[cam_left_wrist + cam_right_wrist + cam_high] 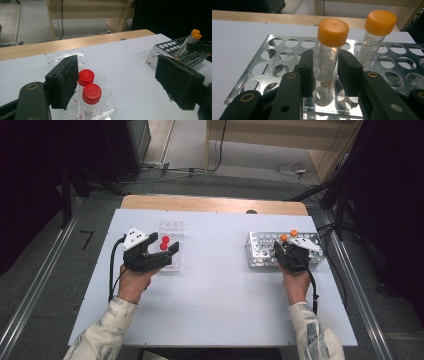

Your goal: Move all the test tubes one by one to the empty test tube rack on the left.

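The right gripper (325,72) stands nearest the lens in its own view, its two black jaws set close on either side of an orange-capped tube (329,52) that stands upright in a hole of the metal rack (272,62). The jaws are narrowed about the tube's clear graduated body, below the cap; a thin gap appears on each side, and contact of the pads cannot be confirmed. A second orange-capped tube (374,37) stands in the same rack one row farther back and to the right, apart from the jaws. In the high view the metal rack (260,251) sits near the right edge of the white table (215,290), toward the far side, with the right gripper (290,251) over its middle. The left gripper (159,251) rests near the table's left edge, jaws spread wide and holding nothing. In the left gripper view, two red-capped tubes (88,87) stand upright in a clear plastic rack (75,58); they lie between the open jaws, just beside the left one, well apart from the right one. The clear rack and the metal rack stand well apart, with bare table between them.
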### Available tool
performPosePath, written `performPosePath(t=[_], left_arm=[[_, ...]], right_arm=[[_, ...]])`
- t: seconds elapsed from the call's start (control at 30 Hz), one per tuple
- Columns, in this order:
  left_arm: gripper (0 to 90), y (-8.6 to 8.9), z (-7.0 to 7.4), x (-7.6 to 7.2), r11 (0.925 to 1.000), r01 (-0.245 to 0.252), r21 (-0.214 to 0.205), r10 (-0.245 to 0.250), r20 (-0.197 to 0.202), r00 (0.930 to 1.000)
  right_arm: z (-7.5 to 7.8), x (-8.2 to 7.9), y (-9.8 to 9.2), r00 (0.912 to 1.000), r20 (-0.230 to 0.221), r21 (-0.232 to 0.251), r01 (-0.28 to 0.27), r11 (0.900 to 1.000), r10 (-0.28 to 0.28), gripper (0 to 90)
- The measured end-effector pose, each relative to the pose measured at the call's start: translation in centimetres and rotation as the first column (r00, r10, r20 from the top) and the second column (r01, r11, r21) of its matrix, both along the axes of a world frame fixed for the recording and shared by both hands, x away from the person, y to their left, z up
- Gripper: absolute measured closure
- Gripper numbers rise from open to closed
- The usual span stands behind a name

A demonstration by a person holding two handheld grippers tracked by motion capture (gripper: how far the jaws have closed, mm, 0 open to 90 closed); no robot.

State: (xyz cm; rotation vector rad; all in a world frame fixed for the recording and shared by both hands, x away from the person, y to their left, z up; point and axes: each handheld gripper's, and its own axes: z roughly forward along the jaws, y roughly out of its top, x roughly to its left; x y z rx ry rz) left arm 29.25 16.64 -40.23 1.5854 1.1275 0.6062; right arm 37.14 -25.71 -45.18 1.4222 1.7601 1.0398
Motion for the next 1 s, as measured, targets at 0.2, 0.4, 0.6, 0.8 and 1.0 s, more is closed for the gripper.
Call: performPosePath(t=[0.2, 0.4, 0.6, 0.8, 1.0], left_arm=[[19.2, 0.0, 0.0, 0.0, 1.0000, 0.001, -0.003, -0.001, 0.001, 1.0000], [19.1, 0.0, 0.1, -0.1, 1.0000, 0.002, -0.002, -0.002, 0.005, 1.0000], [19.1, -0.2, 0.1, -0.1, 1.0000, 0.005, -0.003, -0.005, 0.007, 1.0000], [19.1, -0.3, 0.2, -0.2, 1.0000, 0.006, -0.004, -0.006, 0.010, 0.9999], [18.7, -0.3, 0.2, -0.2, 1.0000, 0.006, -0.002, -0.006, 0.014, 0.9999]], right_arm=[[0.2, -0.1, -0.1, 0.9999, 0.016, -0.003, 0.004, 1.0000, -0.004, 71.6], [1.2, -0.4, -0.1, 0.9988, 0.049, -0.007, -0.002, 1.0000, 0.002, 71.7], [2.5, -1.0, -0.1, 0.9960, 0.089, -0.009, -0.002, 1.0000, 0.003, 71.8], [3.5, -1.5, -0.1, 0.9925, 0.122, -0.015, -0.003, 0.9999, 0.005, 71.8], [4.3, -2.2, -0.1, 0.9886, 0.151, -0.014, -0.008, 0.9999, 0.010, 71.9]])
